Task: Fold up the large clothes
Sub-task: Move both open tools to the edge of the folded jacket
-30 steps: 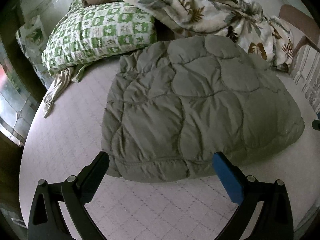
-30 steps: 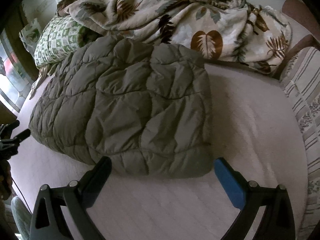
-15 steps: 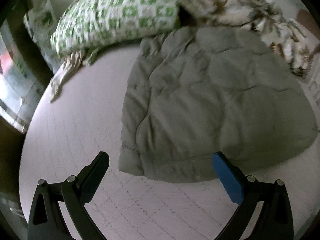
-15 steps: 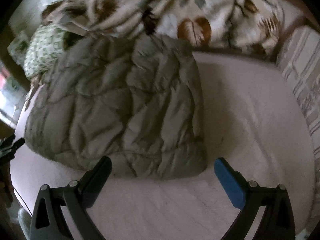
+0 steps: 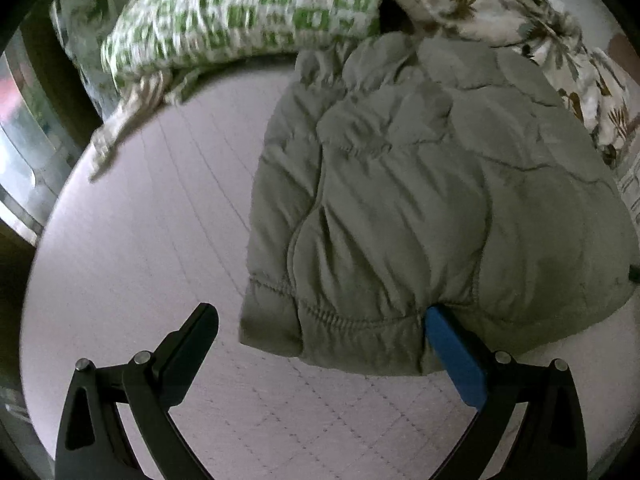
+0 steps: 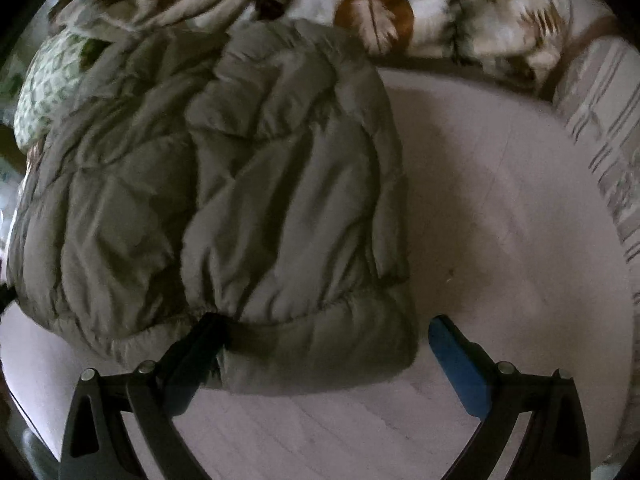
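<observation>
A grey-green quilted garment [image 5: 420,200] lies folded in a puffy block on the pale bed sheet [image 5: 152,240]. My left gripper [image 5: 320,320] is open at its near left corner; the blue finger presses into the near hem and the black finger is off the cloth on the sheet. In the right wrist view the same garment [image 6: 240,184] fills the left half. My right gripper [image 6: 324,332] is open astride its near right corner, the black finger pushed into the hem, the blue finger on bare sheet [image 6: 500,220].
A green-and-white checked pillow [image 5: 248,12] lies behind the garment on the left. A leaf-print blanket [image 6: 380,12] is heaped along the back. A striped cushion [image 6: 600,128] borders the bed on the right. A window edge [image 5: 20,152] is at far left.
Both grippers have moved forward to the garment's near edge; each now has one finger pressed into the hem. The garment's near edge has bunched up slightly. The jaws stay open.
</observation>
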`<state>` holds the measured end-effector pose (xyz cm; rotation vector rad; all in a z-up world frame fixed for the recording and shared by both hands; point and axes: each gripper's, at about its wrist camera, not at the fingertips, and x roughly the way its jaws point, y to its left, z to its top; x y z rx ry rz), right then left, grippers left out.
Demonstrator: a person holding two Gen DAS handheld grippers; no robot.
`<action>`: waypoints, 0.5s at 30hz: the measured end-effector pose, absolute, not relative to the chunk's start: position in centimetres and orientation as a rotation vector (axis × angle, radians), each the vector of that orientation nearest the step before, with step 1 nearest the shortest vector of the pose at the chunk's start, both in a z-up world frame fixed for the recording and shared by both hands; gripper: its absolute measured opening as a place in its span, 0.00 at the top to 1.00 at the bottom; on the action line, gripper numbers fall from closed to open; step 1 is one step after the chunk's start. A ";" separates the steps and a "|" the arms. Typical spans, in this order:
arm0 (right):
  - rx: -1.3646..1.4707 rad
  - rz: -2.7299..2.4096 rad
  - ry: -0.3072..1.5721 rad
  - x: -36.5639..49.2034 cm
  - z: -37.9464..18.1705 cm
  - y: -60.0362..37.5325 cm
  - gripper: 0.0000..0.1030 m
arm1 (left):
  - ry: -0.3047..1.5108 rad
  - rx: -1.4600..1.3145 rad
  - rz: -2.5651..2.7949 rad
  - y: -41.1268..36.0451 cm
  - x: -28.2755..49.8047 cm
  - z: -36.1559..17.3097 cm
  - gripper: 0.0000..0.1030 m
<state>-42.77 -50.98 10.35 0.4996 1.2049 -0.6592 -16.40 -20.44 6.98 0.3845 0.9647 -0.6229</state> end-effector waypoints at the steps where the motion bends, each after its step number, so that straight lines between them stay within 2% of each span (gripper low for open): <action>1: 0.476 -0.653 1.196 -42.8 11.0 -50.7 0.00 | 0.938 0.393 -0.623 -20.4 -16.6 7.6 0.00; 8: 0.500 -0.622 1.121 -43.2 13.9 -51.1 0.00 | 0.895 0.366 -0.640 -20.4 -15.9 10.3 0.00; 15: 0.488 -0.626 1.123 -42.1 14.5 -51.8 0.00 | 0.880 0.386 -0.639 -21.0 -14.8 11.3 0.00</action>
